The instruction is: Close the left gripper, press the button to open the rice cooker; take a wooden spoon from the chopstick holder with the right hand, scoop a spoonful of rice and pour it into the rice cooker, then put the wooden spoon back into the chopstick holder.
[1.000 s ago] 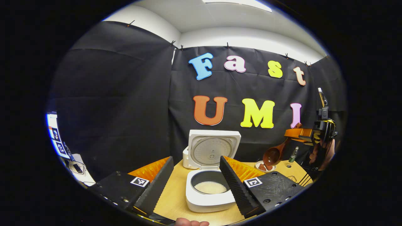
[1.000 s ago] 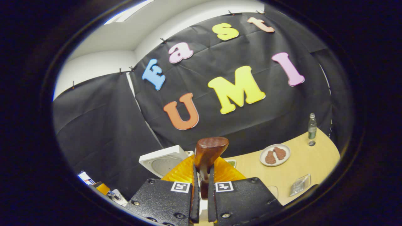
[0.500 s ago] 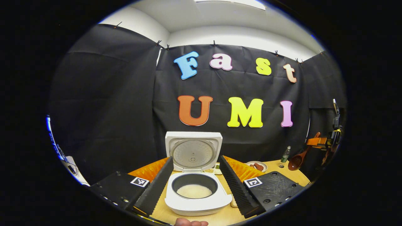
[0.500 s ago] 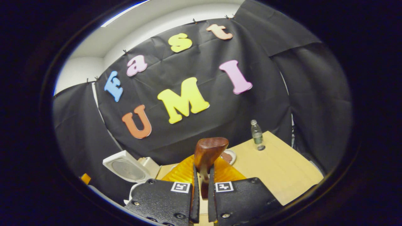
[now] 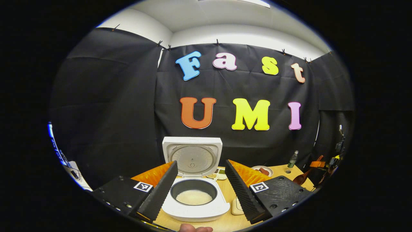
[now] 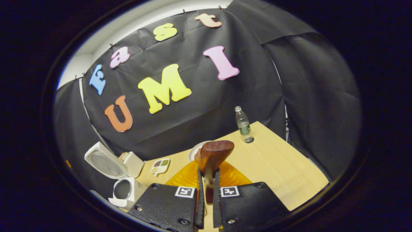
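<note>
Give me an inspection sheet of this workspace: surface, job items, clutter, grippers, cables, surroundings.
Surface: light wooden table, bare on its right part.
Job's things: rice cooker with lid up, white rice in the inner pot; wooden spoon clamped in the right gripper; chopstick holder not made out.
Clutter: green-labelled bottle upright, its cap beside it; plate with brown food; small divided dish behind the cooker.
Grippers: left gripper open, fingers either side of the cooker, touching nothing; right shut on the spoon handle.
Cables: nothing seen.
Surroundings: black cloth wall, white ceiling above.
</note>
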Available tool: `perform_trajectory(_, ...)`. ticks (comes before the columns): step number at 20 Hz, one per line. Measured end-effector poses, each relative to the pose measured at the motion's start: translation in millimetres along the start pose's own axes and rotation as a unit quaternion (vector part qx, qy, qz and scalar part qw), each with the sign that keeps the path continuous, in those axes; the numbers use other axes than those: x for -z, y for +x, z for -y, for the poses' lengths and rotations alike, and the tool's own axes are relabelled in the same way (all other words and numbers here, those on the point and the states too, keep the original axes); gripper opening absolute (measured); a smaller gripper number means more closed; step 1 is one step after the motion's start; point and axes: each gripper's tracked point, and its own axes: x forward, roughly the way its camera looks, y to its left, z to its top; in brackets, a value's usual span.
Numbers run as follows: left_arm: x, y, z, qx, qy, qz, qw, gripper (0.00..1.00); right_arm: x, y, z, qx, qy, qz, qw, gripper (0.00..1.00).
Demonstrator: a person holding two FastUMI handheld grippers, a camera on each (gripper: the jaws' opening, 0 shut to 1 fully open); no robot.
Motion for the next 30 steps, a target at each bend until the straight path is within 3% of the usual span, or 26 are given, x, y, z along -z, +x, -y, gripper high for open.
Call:
perform_trajectory(6,-6,-2,-4,-0.022,-0.017,-0.015,0.999,0.94,42,41,23,0.011,-0.024,-0.022,0.999,0.16)
perform_trajectory(11,0,-2,-11,-0.048,-0.016,-0.029,0.998,0.94,76,71,30,0.000,-0.061,-0.038,0.997,0.16)
perform_trajectory(18,-6,6,-5,-0.048,-0.011,-0.029,0.998,0.94,93,74,27,-0.012,-0.037,-0.052,0.998,0.23)
perform_trajectory(19,-9,8,-4,-0.045,-0.009,-0.027,0.999,0.94,88,74,26,-0.015,-0.040,-0.046,0.998,0.29)
perform_trajectory(23,-14,19,1,-0.034,-0.008,-0.024,0.999,0.94,75,70,31,-0.005,-0.052,-0.038,0.998,0.95)
perform_trajectory(30,-41,54,-10,-0.023,0.008,-0.001,1.000,0.94,2,22,35,0.022,-0.053,0.034,0.998,0.98)
